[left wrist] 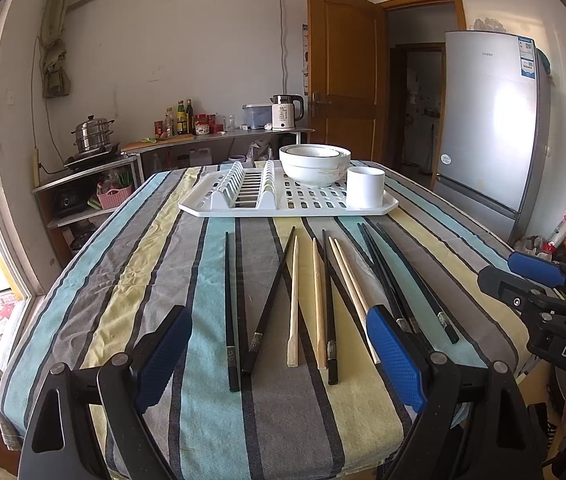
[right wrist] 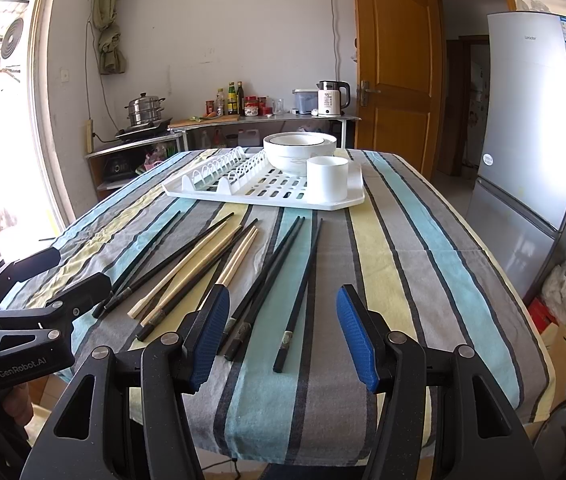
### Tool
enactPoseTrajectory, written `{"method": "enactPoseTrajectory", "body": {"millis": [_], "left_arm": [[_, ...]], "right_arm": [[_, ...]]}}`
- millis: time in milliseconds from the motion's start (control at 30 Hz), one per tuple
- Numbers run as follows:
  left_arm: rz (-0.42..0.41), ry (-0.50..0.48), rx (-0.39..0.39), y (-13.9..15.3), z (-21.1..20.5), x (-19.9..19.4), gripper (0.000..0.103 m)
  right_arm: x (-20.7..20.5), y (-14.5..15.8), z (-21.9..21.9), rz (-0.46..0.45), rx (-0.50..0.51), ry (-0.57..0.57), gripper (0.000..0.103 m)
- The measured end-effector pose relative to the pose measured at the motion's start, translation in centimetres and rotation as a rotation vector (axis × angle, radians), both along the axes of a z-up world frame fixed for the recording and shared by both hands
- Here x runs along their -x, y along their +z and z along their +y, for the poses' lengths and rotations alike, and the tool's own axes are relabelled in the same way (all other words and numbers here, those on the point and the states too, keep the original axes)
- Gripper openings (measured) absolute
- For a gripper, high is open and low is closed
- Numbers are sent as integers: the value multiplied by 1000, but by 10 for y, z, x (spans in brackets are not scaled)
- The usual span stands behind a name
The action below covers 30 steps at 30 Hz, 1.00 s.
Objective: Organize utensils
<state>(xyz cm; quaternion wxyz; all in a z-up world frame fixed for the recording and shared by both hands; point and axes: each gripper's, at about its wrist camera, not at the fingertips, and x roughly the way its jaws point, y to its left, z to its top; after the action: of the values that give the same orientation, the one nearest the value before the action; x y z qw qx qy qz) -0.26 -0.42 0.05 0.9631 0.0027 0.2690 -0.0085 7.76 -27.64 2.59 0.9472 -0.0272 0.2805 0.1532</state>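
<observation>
Several black chopsticks (left wrist: 231,312) and pale wooden chopsticks (left wrist: 294,304) lie spread on the striped tablecloth (left wrist: 155,280); in the right wrist view the black chopsticks (right wrist: 303,288) and the wooden chopsticks (right wrist: 187,268) show too. Behind them stands a white dish rack tray (left wrist: 219,208) with stacked white bowls (left wrist: 315,164) and a white cup (left wrist: 365,188); the cup (right wrist: 327,180) also shows in the right wrist view. My left gripper (left wrist: 279,360) is open and empty above the near chopstick ends. My right gripper (right wrist: 283,336) is open and empty over a black chopstick's near end.
A silver fridge (right wrist: 535,128) stands to the right, with an open wooden door (right wrist: 395,60) behind. A counter with a kettle (left wrist: 287,112), bottles and a steamer pot (left wrist: 93,134) lines the back wall. The table's near edge is just below both grippers.
</observation>
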Motion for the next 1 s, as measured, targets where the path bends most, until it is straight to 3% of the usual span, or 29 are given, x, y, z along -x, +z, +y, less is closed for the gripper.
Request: {"method": "enactPoseTrajectory", "body": {"millis": [1000], "left_arm": [[34,-19,6,-3,1,-9,88]], "right_arm": [[-3,-1,2,7,1,1,57]]}}
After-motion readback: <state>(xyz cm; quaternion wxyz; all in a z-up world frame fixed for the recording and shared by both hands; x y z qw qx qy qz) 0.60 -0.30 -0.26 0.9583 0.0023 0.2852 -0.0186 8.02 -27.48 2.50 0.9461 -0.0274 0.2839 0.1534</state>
